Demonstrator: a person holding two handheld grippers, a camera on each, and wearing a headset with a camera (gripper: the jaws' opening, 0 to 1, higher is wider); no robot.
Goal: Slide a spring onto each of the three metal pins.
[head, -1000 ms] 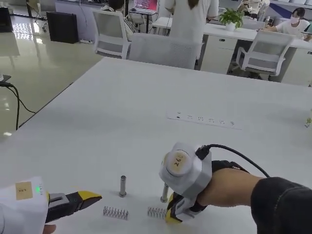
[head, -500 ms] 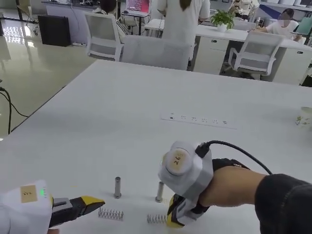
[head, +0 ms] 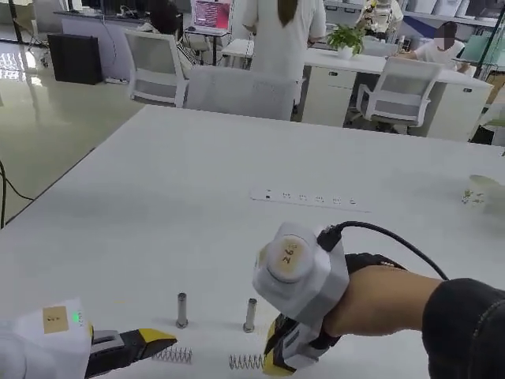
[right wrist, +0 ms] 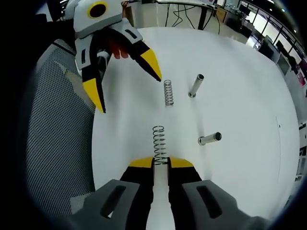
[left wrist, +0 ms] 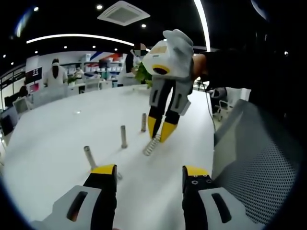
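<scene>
Item 1, pins: we count three, grey metal, all upright on the white table (head: 237,181), each bare. They stand in a row from left to right: left pin (left wrist: 89,157), middle pin (left wrist: 123,136), right pin (left wrist: 143,122).

Item 2, springs: we count two, both lying flat on the table on the near side of the pins. The left spring (right wrist: 168,92) lies loose, near the middle pin. The right spring (right wrist: 159,139) lies near the right pin, and a gripper has its right end.

Item 3, grippers: we count two, each with yellow tips. The right gripper (right wrist: 161,164) sits low over the table, its jaws drawn almost together and pinching the end of the right spring. The left gripper (left wrist: 149,171) is at the near left, its jaws spread wide with nothing between them, and one tip is just beside the left spring.

Item 4, fittings: one power strip (head: 309,197) farther off on the table, well apart from the pins
</scene>
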